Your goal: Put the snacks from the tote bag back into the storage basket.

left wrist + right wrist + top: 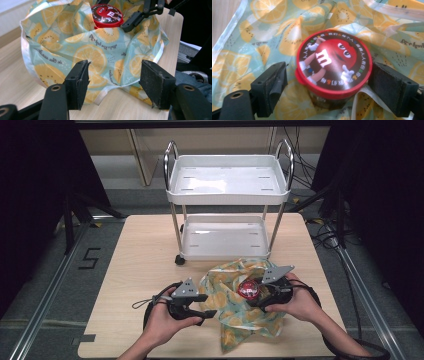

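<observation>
A fruit-print cloth bag (235, 312) lies crumpled on the wooden table (145, 260) near its front edge. A red-lidded candy tub (248, 290) stands upright in its folds. My right gripper (254, 294) has the tub (333, 62) between its jaws. One pad (387, 87) lies against the lid's rim and the other pad (274, 85) stands off it, so the right gripper (327, 90) is open. My left gripper (206, 305) is open at the bag's left edge. Its jaws (115, 82) straddle the bag's (95, 50) hem without pressing it. The tub (107, 15) and right gripper (140, 15) lie beyond.
A white two-tier cart (227, 195) with chrome handles stands at the table's far middle, one wheel (179, 260) close behind the bag. Bare wood lies to the left of the hands. Cables (325, 225) run along the floor at the right.
</observation>
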Demonstrator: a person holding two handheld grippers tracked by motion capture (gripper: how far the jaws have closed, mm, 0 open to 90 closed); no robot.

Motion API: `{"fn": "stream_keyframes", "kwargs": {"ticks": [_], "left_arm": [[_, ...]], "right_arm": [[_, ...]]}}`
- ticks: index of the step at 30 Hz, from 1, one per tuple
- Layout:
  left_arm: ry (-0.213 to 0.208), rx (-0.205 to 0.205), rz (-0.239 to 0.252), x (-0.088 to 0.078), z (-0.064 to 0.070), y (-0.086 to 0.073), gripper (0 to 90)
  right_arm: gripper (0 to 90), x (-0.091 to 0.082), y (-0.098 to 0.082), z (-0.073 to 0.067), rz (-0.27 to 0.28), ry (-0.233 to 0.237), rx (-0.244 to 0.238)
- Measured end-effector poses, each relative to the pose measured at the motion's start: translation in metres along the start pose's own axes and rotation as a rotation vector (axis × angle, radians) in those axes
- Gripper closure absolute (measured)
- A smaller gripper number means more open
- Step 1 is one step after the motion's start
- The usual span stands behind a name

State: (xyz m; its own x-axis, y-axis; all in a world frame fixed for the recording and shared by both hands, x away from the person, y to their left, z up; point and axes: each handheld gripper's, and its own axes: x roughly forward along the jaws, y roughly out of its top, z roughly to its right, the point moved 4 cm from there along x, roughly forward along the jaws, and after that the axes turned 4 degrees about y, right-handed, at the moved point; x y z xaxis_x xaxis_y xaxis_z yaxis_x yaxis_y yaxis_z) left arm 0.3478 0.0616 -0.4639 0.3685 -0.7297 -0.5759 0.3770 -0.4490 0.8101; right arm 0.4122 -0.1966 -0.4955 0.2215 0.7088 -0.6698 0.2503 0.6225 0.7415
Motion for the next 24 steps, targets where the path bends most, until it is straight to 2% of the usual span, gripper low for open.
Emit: {"fn": "stream_keyframes", "kwargs": {"ticks": [1,2,3,4,6,7,9,12,13,14,15,16,18,20,22,23,24], "left_arm": [[0.003,-0.023,-0.005,0.001,0.001,-0.001,39.5],[-0.002,-0.024,-0.01,0.002,0.001,-0.002,39.4],[-0.002,-0.021,-0.012,0.003,0.001,-0.002,39.4],[-0.001,-0.005,-0.022,0.004,0.0,-0.003,39.5],[-0.006,-0.019,-0.037,0.009,0.001,-0.007,39.8],[-0.003,-0.004,-0.043,0.011,0.0,-0.008,40.0],[-0.003,-0.033,-0.055,0.015,0.001,-0.011,41.1],[-0.005,-0.035,-0.071,0.019,-0.001,-0.014,42.2],[-0.005,-0.035,-0.071,0.02,-0.001,-0.014,42.5],[0.003,-0.004,-0.079,0.02,-0.002,-0.014,42.7],[-0.009,-0.009,-0.073,0.021,-0.001,-0.014,42.9],[-0.01,-0.04,-0.071,0.022,0.001,-0.015,43.0],[-0.007,-0.008,-0.075,0.022,0.0,-0.014,43.3],[-0.007,-0.028,-0.083,0.024,0.001,-0.015,43.6],[-0.006,-0.007,-0.089,0.025,0.001,-0.016,43.8],[-0.008,-0.024,-0.087,0.026,0.003,-0.016,43.9],[-0.01,-0.01,-0.093,0.026,0.003,-0.016,44.0]], "right_arm": [[16.4,0.0,0.0,0.0,-0.008,-0.001,0.032],[16.3,0.002,0.0,0.003,0.002,0.01,0.003],[16.4,0.003,0.0,0.004,-0.002,0.014,0.014],[16.4,0.004,0.0,0.003,0.005,0.019,0.058],[16.4,0.008,0.001,0.007,0.001,0.022,0.015],[16.5,0.01,0.001,0.007,0.004,0.022,0.017],[16.8,0.013,0.002,0.006,0.004,0.024,0.011],[19.8,0.016,0.001,0.006,0.022,0.032,0.018],[21.2,0.016,0.0,0.003,0.016,0.032,0.057],[23.4,0.016,-0.001,0.005,0.021,0.028,0.041],[24.4,0.016,-0.001,0.006,0.028,0.028,0.038],[24.5,0.015,-0.001,0.006,0.033,0.027,0.049],[24.9,0.014,-0.001,0.006,0.037,0.026,0.051],[25.4,0.014,-0.001,0.006,0.033,0.022,0.037],[25.6,0.012,0.0,0.006,0.037,0.023,0.057],[25.6,0.01,0.0,0.007,0.048,0.017,0.065],[25.6,0.009,0.0,0.006,0.045,0.025,0.067]]}}
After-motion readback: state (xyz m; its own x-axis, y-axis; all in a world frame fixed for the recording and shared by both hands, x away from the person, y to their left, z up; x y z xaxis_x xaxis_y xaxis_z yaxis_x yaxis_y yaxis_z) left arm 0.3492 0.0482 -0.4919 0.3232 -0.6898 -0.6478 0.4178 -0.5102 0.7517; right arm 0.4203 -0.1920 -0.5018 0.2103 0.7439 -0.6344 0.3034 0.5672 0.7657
